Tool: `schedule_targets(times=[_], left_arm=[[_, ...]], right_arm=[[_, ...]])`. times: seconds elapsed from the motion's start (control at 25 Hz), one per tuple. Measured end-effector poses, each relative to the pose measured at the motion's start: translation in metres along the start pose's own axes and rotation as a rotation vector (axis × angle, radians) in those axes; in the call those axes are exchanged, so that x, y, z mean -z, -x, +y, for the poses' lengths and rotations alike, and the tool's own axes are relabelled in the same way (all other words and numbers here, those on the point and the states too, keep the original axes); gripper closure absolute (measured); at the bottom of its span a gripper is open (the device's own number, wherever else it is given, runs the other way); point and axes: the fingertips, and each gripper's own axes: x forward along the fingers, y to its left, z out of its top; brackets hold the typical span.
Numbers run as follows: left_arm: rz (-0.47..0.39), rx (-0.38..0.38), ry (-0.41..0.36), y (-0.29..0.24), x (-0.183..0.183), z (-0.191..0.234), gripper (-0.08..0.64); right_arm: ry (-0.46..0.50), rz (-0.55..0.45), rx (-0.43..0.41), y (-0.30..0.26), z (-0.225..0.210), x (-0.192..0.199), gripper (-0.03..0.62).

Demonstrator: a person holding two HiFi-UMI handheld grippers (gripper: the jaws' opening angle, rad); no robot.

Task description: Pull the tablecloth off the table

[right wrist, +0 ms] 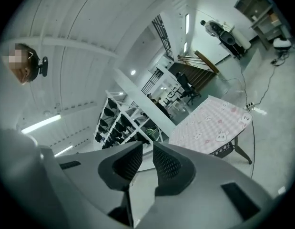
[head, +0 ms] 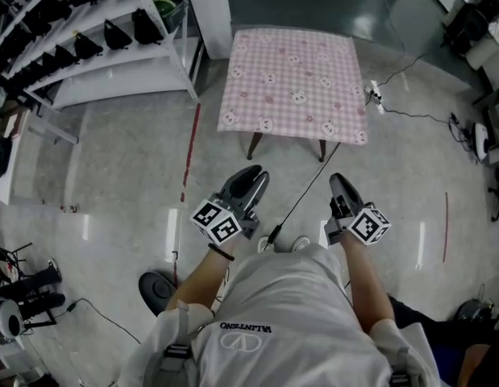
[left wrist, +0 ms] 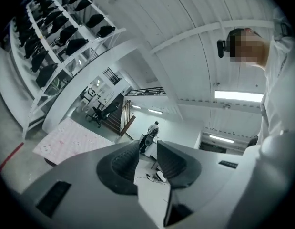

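Tablecloth: the pink checked tablecloth (head: 293,79) with small cartoon animal prints lies spread flat over the whole worktop, its edges hanging a little way down the near side
Worktop: only the dark legs (head: 254,146) show beneath the cloth; it stands on the pale floor ahead of the person, well apart from both claws
Left claw: the left claw (head: 247,185) is held low in front of the body, pointing toward the worktop; in the left gripper view its jaws stand a narrow gap apart with nothing between them, only distant floor showing through
Right claw: the right claw (head: 342,190) is held level with the left one and near it, also short of the cloth; in the right gripper view its jaws are slightly apart and empty
Contact: neither claw touches the tablecloth
Person: seen from above in a white shirt (head: 289,313), one arm reaching out to each claw
Shelving: a white rack (head: 112,51) holding dark items stands left of the worktop
Floor: a red line (head: 190,153) runs along the floor near the worktop's left legs; a power strip (head: 376,97) with a cable lies just beside the right edge of the cloth
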Motion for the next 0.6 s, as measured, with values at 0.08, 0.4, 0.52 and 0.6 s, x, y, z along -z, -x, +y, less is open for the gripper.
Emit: schedule_targets(times=[0.08,0.4,0.52,0.6], left_arm=[[-0.011,-0.001,0.065,0.002,0.006,0.009,0.452],[-0.005,-0.026,0.224,-0.004,0.034,0.034,0.423],[0.005,-0.042,0.239,-0.012,0.038,0.039,0.423],[0.009,-0.049,0.231,-0.019,0.040,0.045,0.423]], right_arm=[[-0.042,-0.010,-0.003,-0.006,-0.003,0.001,0.510],[-0.163,-0.018,0.050,-0.018,-0.035,0.008,0.489],[-0.174,-0.016,0.051,-0.022,-0.048,0.006,0.488],[-0.192,-0.009,0.051,-0.028,-0.058,0.005,0.486]])
